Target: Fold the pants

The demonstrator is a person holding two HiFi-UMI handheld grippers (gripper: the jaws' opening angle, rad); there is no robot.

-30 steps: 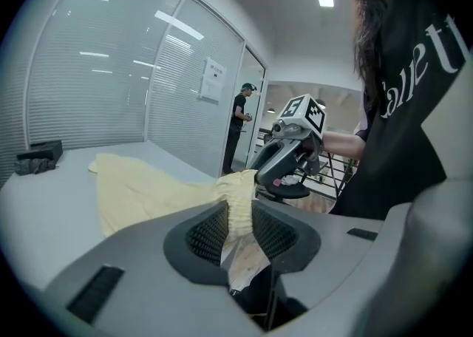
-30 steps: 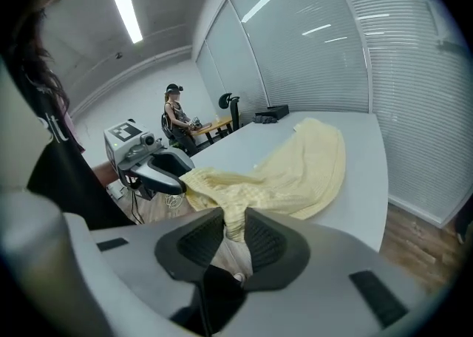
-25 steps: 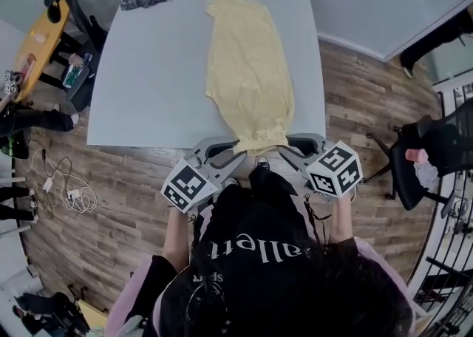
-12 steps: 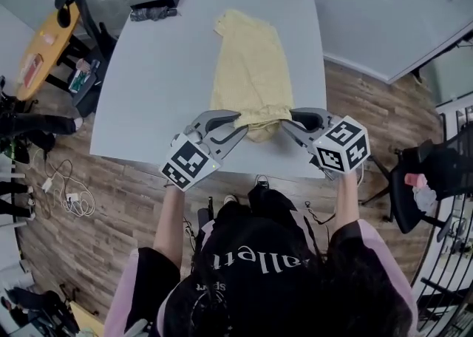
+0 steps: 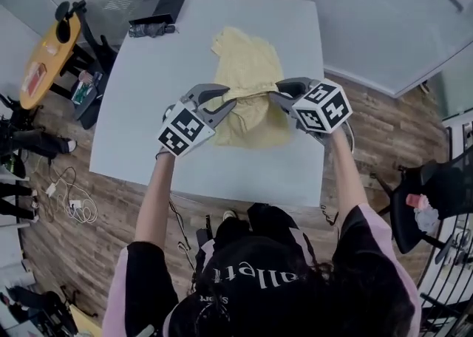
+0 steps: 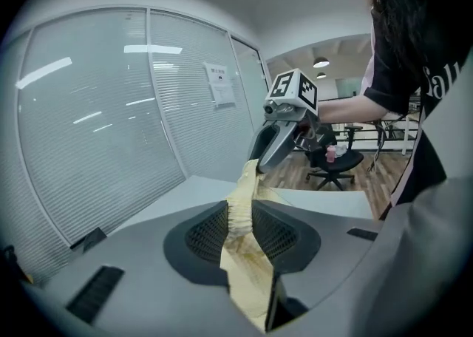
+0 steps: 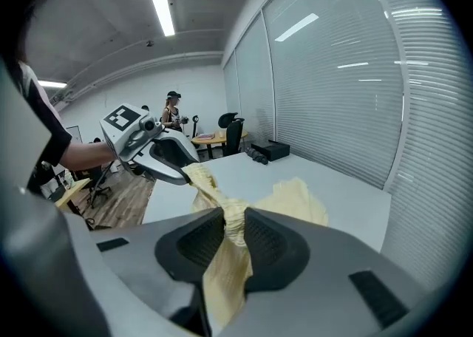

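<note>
Where we look down from the head, soft yellow pants (image 5: 247, 69) lie rumpled on the smooth grey table (image 5: 140, 114), toward twelve o'clock. Left gripper view: our left gripper (image 6: 240, 219) pinches the ruched waistband (image 6: 238, 202) between gridded black pads (image 6: 209, 233). Right gripper view: our right gripper (image 7: 233, 228) pinches it likewise.

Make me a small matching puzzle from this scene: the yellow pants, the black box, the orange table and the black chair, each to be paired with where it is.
Things:
1. yellow pants
2. black box
3. orange table
4. black chair

Places:
A. off to the right of the white table
B. on the white table's far left corner
C. pinched by the left tool and the right tool
D. off to the left of the white table

Pairs: 1-C, 2-B, 3-D, 4-A
</note>
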